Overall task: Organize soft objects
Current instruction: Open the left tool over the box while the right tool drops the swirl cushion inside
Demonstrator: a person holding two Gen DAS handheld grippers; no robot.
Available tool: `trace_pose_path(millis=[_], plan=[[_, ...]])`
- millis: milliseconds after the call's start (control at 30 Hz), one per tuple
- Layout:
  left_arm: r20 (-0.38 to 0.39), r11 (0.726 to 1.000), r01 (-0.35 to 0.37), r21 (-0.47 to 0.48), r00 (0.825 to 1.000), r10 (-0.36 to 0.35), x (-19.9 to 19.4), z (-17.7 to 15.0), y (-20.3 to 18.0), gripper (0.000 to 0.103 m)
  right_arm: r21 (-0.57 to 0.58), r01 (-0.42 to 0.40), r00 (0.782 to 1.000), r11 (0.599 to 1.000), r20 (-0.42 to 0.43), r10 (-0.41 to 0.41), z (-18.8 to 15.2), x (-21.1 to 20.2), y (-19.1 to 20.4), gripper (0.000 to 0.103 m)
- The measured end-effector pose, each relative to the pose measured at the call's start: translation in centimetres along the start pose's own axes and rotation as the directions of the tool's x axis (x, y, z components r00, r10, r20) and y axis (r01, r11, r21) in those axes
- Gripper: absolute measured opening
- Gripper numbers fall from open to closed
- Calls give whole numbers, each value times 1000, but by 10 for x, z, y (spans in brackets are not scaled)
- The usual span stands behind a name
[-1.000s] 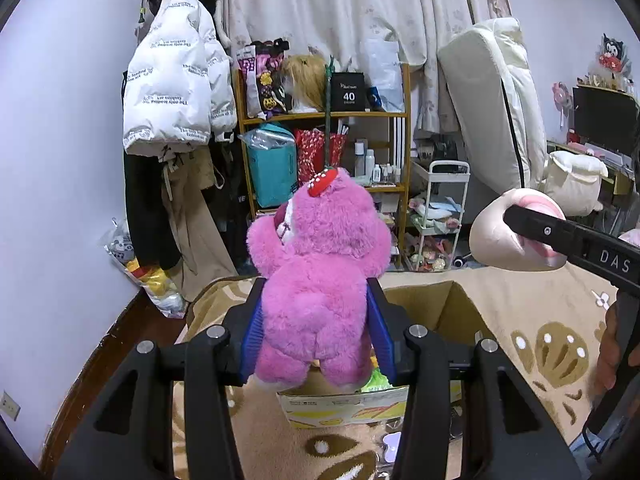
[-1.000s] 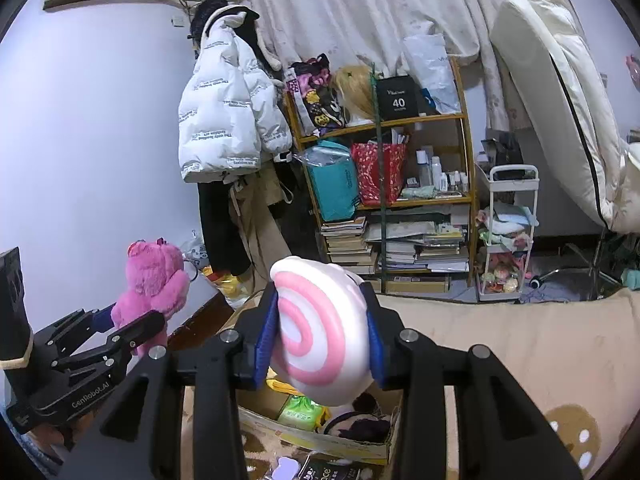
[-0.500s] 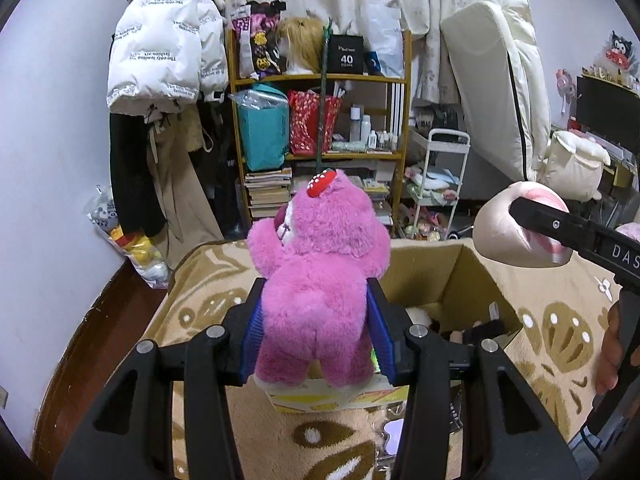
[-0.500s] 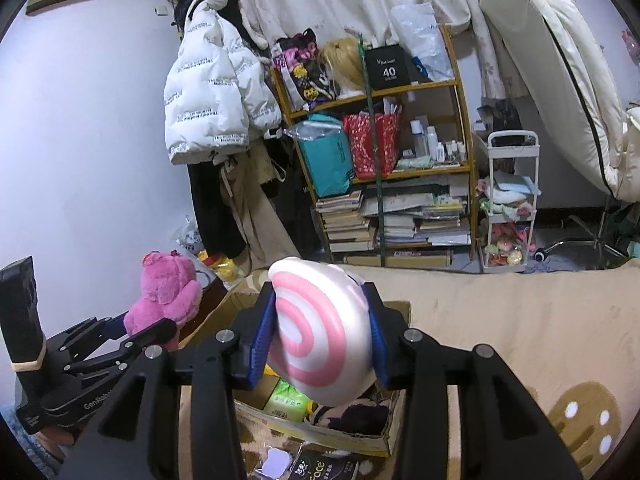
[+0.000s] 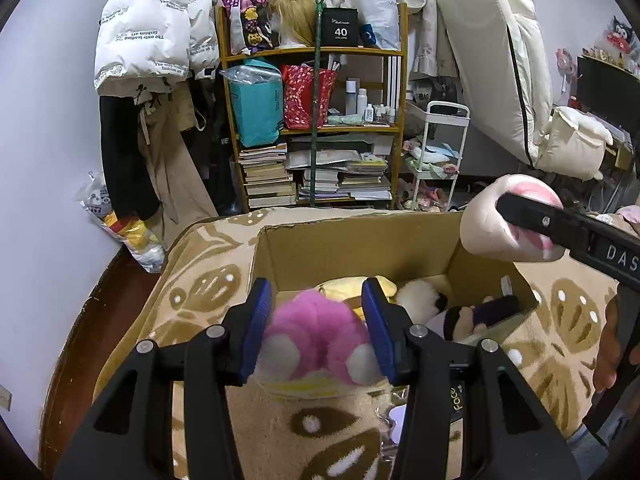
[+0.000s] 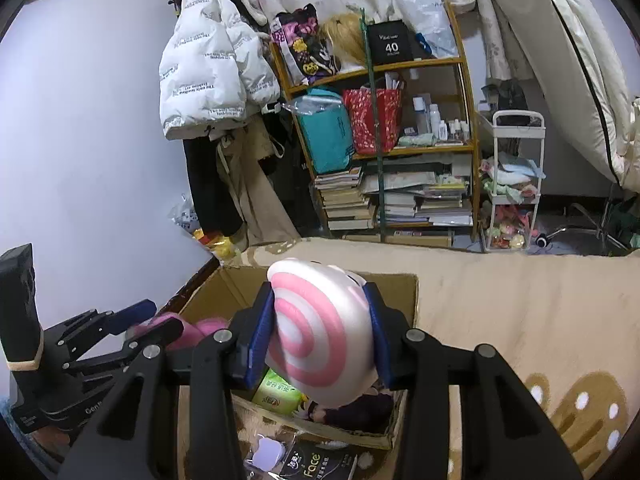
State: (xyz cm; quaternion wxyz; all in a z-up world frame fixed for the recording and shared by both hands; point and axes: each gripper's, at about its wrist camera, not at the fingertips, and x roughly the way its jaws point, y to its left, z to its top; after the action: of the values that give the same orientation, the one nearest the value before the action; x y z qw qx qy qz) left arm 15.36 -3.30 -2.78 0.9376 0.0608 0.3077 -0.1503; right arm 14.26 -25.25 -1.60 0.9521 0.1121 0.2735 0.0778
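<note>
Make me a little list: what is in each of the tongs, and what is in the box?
Left tongs: shut on fluffy pink plush bear, feet toward the camera, low at the box's near edge
Right tongs: pressing on round pink-and-white swirl plush cushion; jaws have just been opening a little
Box: open brown cardboard box on beige patterned blanket
Already inside: yellow plush toy, white fluffy plush toy

Fluffy pink plush bear (image 5: pixel 316 328), matt cardboard box (image 5: pixel 360 244), seemingly smooth swirl cushion (image 6: pixel 320 336).
</note>
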Motion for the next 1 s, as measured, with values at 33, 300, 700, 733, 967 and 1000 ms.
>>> trace_pose_path(millis=[33, 300, 700, 733, 967, 1000], plan=[[-1, 1000, 2, -6, 1000, -2, 0, 1, 1, 46, 2, 0, 1000, 1000, -7, 0, -1, 2, -1, 46], [-3, 999, -5, -52, 1000, 5, -1, 1, 9, 55, 10, -1, 998, 1000, -56, 2, -10, 13, -3, 53], [-29, 1000, 2, -12, 1000, -2, -11, 1, 0, 65, -1, 2, 997, 1000, -81, -2, -11, 14, 2, 61], [-31, 1000, 1, -7, 1000, -1, -13, 1, -1, 65, 5, -14, 996, 1000, -83, 14, -10, 14, 2, 61], [-24, 999, -34, 19, 999, 34, -36, -6, -7, 67, 20, -17, 999, 1000, -44, 18, -7, -7, 6, 77], [-24, 999, -39, 22, 999, 40, -38, -7, -8, 68, 29, -12, 999, 1000, -34, 13, -8, -12, 5, 80]])
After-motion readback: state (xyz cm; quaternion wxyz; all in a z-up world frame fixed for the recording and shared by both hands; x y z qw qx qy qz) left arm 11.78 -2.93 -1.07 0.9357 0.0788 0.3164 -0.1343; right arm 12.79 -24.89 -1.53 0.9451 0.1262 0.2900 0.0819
